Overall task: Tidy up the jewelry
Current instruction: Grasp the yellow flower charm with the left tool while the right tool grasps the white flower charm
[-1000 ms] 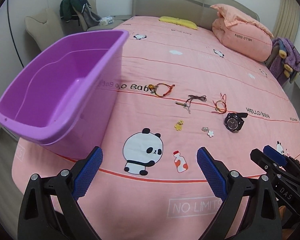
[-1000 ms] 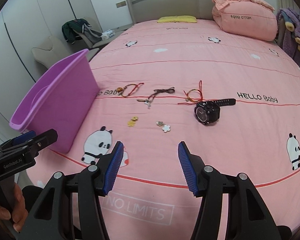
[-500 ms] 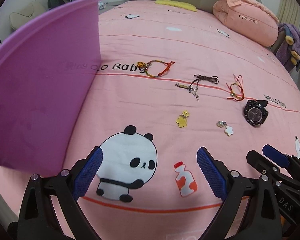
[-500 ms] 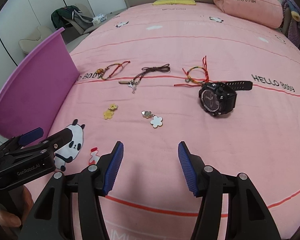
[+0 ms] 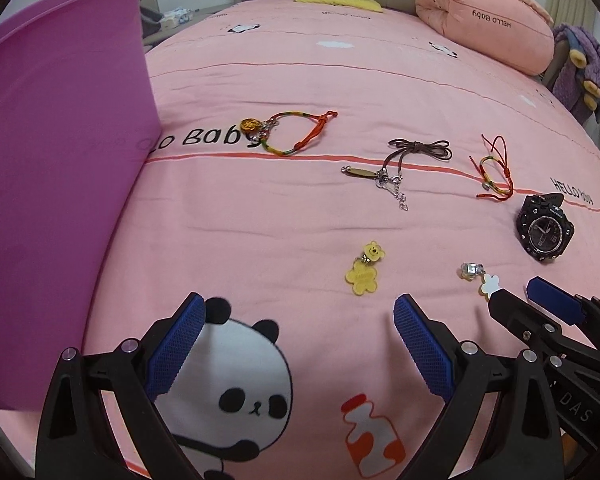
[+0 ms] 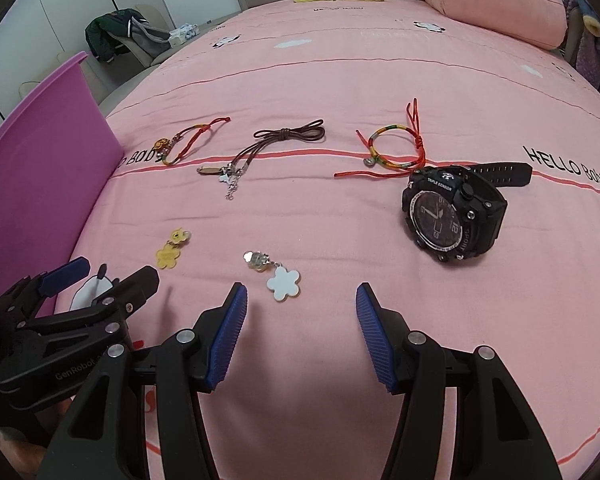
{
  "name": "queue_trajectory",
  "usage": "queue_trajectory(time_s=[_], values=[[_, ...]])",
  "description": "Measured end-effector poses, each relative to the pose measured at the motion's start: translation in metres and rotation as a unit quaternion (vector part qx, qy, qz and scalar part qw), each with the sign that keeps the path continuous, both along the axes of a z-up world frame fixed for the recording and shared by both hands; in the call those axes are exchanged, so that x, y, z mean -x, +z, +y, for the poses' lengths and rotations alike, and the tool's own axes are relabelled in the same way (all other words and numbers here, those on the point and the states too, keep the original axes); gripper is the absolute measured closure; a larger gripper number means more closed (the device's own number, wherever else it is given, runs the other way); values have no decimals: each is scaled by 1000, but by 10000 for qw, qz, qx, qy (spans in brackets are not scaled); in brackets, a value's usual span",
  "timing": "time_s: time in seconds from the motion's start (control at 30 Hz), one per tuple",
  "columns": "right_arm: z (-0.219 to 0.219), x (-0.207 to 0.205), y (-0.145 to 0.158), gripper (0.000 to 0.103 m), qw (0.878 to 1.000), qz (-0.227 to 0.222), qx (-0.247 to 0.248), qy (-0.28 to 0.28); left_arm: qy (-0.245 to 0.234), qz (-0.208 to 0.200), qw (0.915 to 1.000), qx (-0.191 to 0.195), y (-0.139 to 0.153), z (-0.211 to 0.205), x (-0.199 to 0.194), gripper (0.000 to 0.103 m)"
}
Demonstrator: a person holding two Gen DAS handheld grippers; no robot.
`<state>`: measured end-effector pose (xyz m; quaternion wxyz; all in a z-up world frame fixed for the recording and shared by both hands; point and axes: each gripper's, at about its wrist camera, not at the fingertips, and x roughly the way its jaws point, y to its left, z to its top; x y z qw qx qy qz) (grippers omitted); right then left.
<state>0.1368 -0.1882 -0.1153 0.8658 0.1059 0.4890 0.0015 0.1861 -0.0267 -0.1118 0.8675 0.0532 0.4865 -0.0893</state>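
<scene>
A purple tub (image 5: 56, 184) stands at the far left on the pink bed (image 5: 300, 80), its wall rising just beside the left gripper (image 5: 296, 344). That gripper hangs low over the printed panda, jaws spread wide and holding nothing.

The jewelry lies loose on the bedspread in two rows. In the farther row, left to right: a red and green cord bracelet with a gold charm (image 5: 288, 132), close to the tub; a brown cord necklace with a metal tag and chain (image 5: 400, 164); a multicolour woven bracelet with red tails (image 6: 396, 148); and a black sport watch (image 6: 452, 212), tilted on its side with its strap trailing to the right, just beside the woven bracelet. In the nearer row, a yellow bear charm (image 5: 366, 268) lies left of a white flower charm (image 6: 282, 280) on a small silver clasp.

The right gripper (image 6: 300, 328) is low over the bed at the near edge, jaws wide apart and empty, the flower charm just ahead of its left finger. A folded pink quilt (image 5: 484, 28) sits at the far right.
</scene>
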Motion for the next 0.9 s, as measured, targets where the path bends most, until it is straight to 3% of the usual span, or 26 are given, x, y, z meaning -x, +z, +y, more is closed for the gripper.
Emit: queue_trajectory(time_s=[0.4,0.67,0.77,0.9], values=[[3,-11,-11,49,9995,26,306,106,-53,37,9999,-97,-16,-10,-13,10],[6,-13,-16,52,9989,-39,460,111,10,55,10000,40,-23,-9,-18,9],[9,-11,-17,55,9984,-44,538,149,10,24,10000,8,-23,-11,-16,13],[13,-10,-19,60,9974,-49,682,215,-16,-56,10000,-2,-22,-15,-7,28]])
